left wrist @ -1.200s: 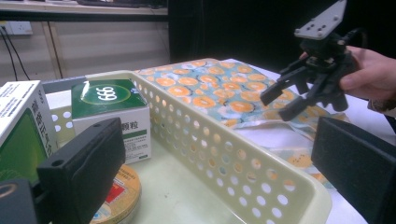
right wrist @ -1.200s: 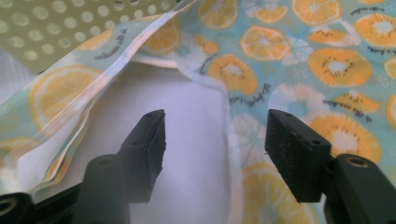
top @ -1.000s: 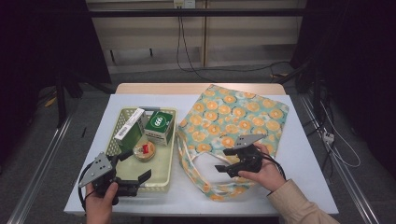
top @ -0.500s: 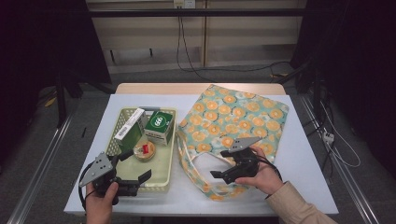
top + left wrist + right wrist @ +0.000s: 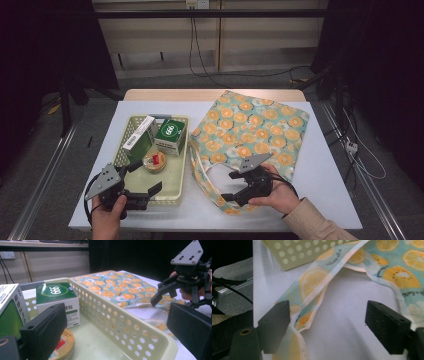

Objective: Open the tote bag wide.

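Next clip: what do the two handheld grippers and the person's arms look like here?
Both grippers are black, each with two blocky black jaws. The left gripper and the right gripper each carry a grey three-cornered plate dotted with small dark holes, and a black cable loops from each body. The right arm wears a beige sleeve.

- In the left gripper view, the white and green box [image 5: 10, 312] is cut off by the left edge, and its small print is too blurred to read.
- The round tin [image 5: 62, 345] sits partly behind the near-left jaw, so its lid label cannot be read.
- In the right gripper view, the bag handle [image 5: 312, 292] runs under the left jaw and off the bottom edge.
- The basket [image 5: 312, 250] is cut off by the top edge.
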### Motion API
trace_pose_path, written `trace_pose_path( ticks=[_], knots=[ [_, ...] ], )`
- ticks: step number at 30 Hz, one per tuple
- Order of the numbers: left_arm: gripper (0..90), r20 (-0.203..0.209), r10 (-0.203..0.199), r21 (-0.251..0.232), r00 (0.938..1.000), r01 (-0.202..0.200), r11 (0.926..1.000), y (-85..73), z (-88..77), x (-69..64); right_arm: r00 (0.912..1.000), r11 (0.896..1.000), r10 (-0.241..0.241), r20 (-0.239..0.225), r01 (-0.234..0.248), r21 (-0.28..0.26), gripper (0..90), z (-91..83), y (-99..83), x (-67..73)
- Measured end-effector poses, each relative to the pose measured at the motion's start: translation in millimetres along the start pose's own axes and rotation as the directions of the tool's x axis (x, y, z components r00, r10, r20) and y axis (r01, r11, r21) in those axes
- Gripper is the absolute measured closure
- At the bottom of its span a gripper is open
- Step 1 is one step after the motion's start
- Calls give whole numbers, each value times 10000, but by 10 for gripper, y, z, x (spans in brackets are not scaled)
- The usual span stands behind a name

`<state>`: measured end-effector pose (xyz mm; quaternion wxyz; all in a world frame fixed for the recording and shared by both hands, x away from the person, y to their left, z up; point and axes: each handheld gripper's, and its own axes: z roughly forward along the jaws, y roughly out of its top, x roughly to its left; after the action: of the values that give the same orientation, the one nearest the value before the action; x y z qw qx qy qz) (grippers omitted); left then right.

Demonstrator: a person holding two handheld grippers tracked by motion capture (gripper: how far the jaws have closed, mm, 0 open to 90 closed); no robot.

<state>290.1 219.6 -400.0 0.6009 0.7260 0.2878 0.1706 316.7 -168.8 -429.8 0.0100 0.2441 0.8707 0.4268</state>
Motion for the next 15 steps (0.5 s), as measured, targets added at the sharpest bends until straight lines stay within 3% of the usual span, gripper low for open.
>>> trace_pose_path(
  ticks=[8, 11, 15],
  knots=[
    [28, 8, 93, 23, 10000, -93, 10000, 2, 2, 1, 9985, 9984, -418, -366, 432, 367, 340, 70, -43, 82],
    [28, 14, 89, 33, 10000, -89, 10000, 7, -3, -3, 9989, 9991, -379, -276, 384, 180, 350, 31, -12, 96],
    [28, -27, 92, 21, 10000, -92, 10000, 8, -6, 2, 9990, 9983, -342, -299, 327, -478, 365, -40, 48, 177]
  ],
)
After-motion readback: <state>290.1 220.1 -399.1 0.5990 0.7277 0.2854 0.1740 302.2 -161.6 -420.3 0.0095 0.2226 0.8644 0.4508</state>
